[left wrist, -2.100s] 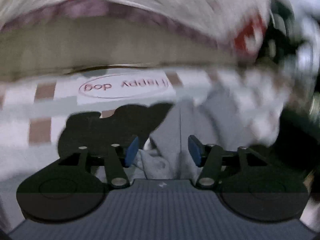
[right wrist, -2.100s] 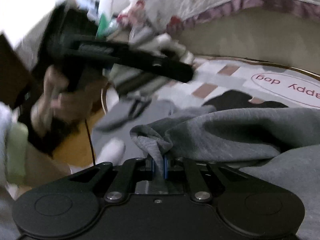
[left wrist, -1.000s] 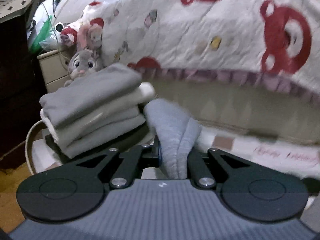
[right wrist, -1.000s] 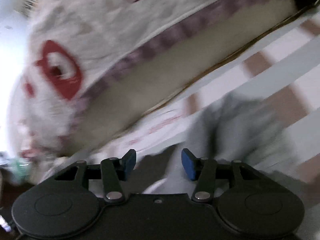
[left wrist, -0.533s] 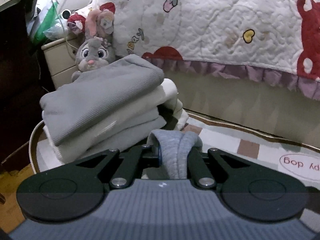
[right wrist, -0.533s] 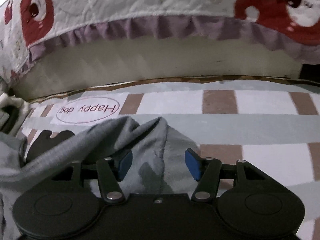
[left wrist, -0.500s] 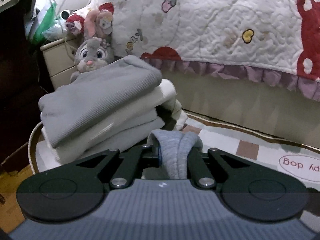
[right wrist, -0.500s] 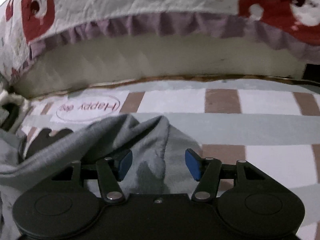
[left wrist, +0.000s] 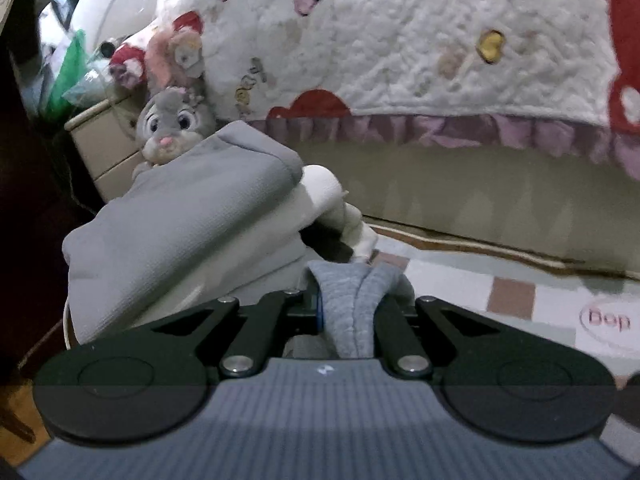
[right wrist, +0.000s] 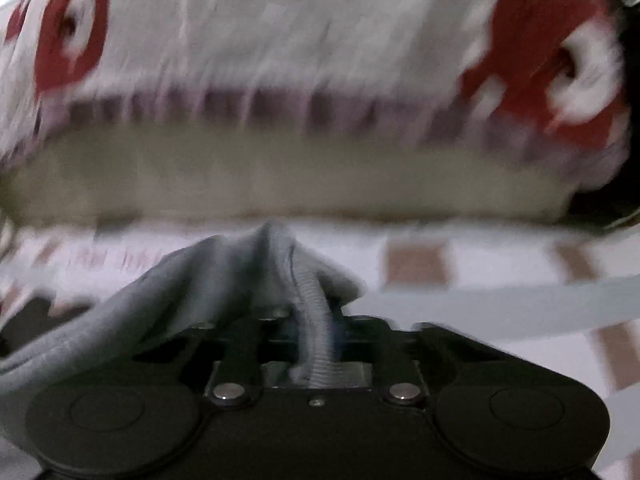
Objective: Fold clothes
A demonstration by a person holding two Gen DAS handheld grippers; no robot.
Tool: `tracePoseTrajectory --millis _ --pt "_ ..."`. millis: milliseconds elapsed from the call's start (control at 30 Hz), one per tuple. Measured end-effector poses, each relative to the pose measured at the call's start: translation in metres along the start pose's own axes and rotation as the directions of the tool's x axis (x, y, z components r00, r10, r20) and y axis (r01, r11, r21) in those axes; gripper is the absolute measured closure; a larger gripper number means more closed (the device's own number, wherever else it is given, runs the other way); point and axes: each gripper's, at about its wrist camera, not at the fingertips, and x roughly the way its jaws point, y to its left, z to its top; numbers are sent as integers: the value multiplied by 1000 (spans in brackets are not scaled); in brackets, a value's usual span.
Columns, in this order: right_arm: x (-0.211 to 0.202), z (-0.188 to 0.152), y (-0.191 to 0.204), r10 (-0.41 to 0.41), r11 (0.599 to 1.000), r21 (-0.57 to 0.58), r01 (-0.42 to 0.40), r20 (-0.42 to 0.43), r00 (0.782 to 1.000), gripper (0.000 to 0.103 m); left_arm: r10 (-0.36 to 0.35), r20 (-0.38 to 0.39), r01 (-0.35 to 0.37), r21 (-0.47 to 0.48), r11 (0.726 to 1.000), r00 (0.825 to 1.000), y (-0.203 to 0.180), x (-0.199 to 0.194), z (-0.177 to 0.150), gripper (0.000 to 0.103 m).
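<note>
Left gripper (left wrist: 347, 312): jaws closed on a bunched fold of the grey sweatshirt (left wrist: 349, 300); fabric wedged thick between the blue pads, a rounded hump of it rising just beyond the tips.

Right gripper (right wrist: 316, 334): jaws closed on a ribbed hem or cuff band of the same grey garment (right wrist: 256, 272). The band runs straight down between the fingers; the body of the cloth drapes off to the gripper's left and low. This view is motion-blurred, so finer detail is unreadable.

Outward, left wrist view: a stack of folded clothes (left wrist: 180, 216) sits just beyond the pinched fabric, grey ribbed piece on top, cream layers beneath. The stack tilts and its edges are not squared. A grey plush rabbit (left wrist: 172, 128) peers over it, a cream bedside cabinet (left wrist: 104, 148) behind. The bed quilt (left wrist: 420, 48), white with red bears and a purple frill, hangs above the checked floor mat (left wrist: 512, 292) printed with an oval logo.

Progress, as judged: several garments appear already folded and stacked. The grey sweatshirt is the piece in hand, gripped at two points and mostly off the mat or loosely draped; no clean fold is visible in it. Still to do: spread or align it, make the folds, then place it on the stack. Whether more unfolded clothes wait out of view cannot be told.
</note>
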Motion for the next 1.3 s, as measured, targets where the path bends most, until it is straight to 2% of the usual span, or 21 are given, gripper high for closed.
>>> tracePoseTrajectory --millis 133,267,400,533,567,600,633,667,700,733,767,833,867,900,967,1033,1100,1167,1233,1267,1300 --pt "-32 32 -20 -164 986 40 161 84 983 94 68 33 -69 27 997 997 -9 8 25 99" --pt "-36 49 -38 -288 957 53 284 94 953 94 63 56 -65 29 997 996 -26 14 51 99" --pt "-36 59 -44 -348 937 49 345 89 933 94 61 40 -61 13 998 997 -49 30 70 99" --pt "-8 70 -49 -334 942 42 333 10 942 90 103 32 -101 -41 994 994 -69 67 79 98" --pt "6 71 -53 -295 953 63 295 -13 955 88 108 31 -106 -63 992 994 -72 76 78 93" --pt "21 71 -56 -227 971 65 230 -52 973 82 113 28 -111 -84 990 993 -75 85 76 88" --pt "38 70 -61 -167 982 64 176 -121 978 71 147 -21 -148 -79 986 989 -80 96 71 70" --pt "51 67 -64 -166 980 78 182 -182 969 63 168 -60 -173 -73 982 984 -83 102 65 59" --pt "53 65 -66 -158 980 87 179 -207 966 58 162 -82 -169 -77 983 983 -85 105 56 58" --pt "55 62 -68 -150 980 96 176 -230 961 59 111 -99 -118 -65 991 989 -87 107 43 58" --pt "49 59 -68 -96 986 114 125 -231 968 57 82 -107 -86 -33 996 991 -90 108 34 58" --pt "36 53 -68 -4 991 131 38 -249 969 45 66 -97 -61 51 997 993 -97 100 11 58" --pt "27 49 -67 32 991 130 3 -267 963 44 59 -95 -51 87 995 994 -100 94 0 58" --pt "19 45 -67 69 991 131 -32 -285 956 44 52 -93 -40 122 992 994 -102 89 -10 58" --pt "1 32 -69 114 989 129 -73 -352 929 44 -27 -112 45 157 987 993 -106 67 -31 58" --pt "-16 15 -79 140 981 185 -66 -422 896 44 -106 -135 131 199 971 985 -112 41 -49 58" --pt "-31 -1 -89 171 965 259 -45 -489 856 44 -184 -177 223 239 945 967 -121 12 -70 58" --pt "-46 -20 -101 225 928 371 -24 -508 832 44 -254 -228 310 260 914 940 -130 -14 -90 58" --pt "-59 -37 -110 272 888 461 -2 -521 809 44 -328 -284 405 278 871 901 -140 -37 -109 58" --pt "-65 -47 -109 272 881 473 15 -533 801 44 -367 -313 455 288 843 876 -145 -49 -118 58" --pt "-71 -56 -107 272 875 483 31 -544 794 44 -392 -326 487 298 821 860 -149 -58 -125 58"
